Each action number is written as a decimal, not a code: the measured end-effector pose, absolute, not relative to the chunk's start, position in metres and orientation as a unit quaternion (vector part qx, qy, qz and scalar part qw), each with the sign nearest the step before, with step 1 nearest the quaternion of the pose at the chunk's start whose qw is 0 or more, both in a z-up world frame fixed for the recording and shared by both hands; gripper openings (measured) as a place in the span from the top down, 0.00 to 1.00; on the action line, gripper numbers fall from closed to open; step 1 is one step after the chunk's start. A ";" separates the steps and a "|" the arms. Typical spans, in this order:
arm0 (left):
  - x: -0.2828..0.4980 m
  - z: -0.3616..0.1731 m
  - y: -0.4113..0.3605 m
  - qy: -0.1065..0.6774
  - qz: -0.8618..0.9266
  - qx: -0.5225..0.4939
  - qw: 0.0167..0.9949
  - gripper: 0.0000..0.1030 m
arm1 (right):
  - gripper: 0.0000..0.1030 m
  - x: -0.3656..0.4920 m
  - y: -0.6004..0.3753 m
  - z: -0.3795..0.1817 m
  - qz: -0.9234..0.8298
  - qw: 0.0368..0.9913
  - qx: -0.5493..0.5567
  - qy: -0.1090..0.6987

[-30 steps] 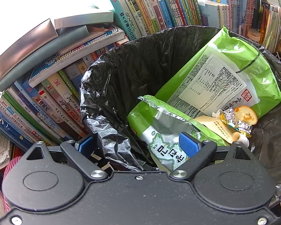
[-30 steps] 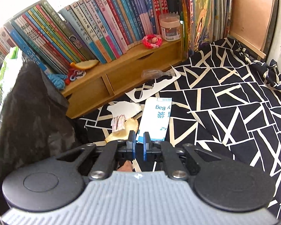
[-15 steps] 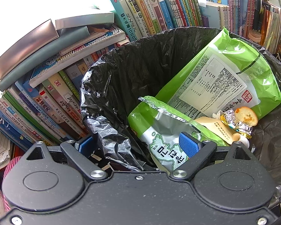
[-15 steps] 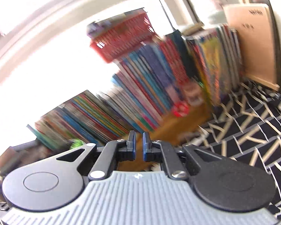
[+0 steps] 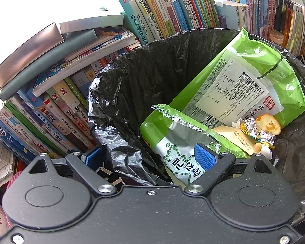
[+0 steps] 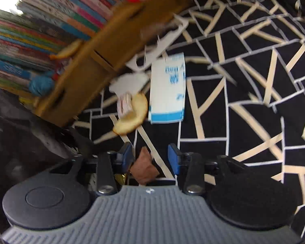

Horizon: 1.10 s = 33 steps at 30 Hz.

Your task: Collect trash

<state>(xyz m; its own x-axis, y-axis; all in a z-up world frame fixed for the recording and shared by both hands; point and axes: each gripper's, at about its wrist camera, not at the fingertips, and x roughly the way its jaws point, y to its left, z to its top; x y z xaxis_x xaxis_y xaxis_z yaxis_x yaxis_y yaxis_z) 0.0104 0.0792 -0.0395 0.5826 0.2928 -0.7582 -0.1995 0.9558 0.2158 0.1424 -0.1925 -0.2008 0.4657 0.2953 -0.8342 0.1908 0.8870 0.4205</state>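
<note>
The right gripper (image 6: pixel 150 155), pressed together a second ago, is now opening over a brown scrap (image 6: pixel 144 167), untouched; bread (image 6: pixel 132 118) lies at eleven o'clock. The left gripper (image 5: pixel 150 155) stays spread astride the bin bag (image 5: pixel 120 152).

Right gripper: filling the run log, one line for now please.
right gripper opening, empty | over brown scrap | left gripper straddles bin liner

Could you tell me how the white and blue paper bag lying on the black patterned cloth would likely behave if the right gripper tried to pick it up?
The white and blue bag lies flat and thin on the cloth, so it is probably light and floppy. With no raised edge showing, the fingers may slide over it or pinch cloth too. The opening right gripper has only a brown scrap between its jaws.
</note>
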 end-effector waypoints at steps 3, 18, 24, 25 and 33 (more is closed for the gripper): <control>0.011 -0.039 0.078 0.435 0.141 0.059 0.888 0.10 | 0.32 0.145 -0.184 -0.216 0.032 0.818 0.227 0.527; 0.011 -0.040 0.076 0.435 0.148 0.068 0.886 0.10 | 0.90 0.145 -0.167 -0.210 0.014 0.824 0.165 0.543; 0.011 -0.040 0.077 0.434 0.148 0.066 0.886 0.10 | 0.92 0.147 -0.176 -0.209 -0.024 0.811 0.171 0.558; 0.011 -0.040 0.076 0.434 0.148 0.066 0.886 0.10 | 0.92 0.146 -0.178 -0.210 -0.026 0.807 0.177 0.563; 0.011 -0.039 0.076 0.433 0.148 0.066 0.886 0.10 | 0.51 0.147 -0.172 -0.220 0.037 0.792 0.230 0.565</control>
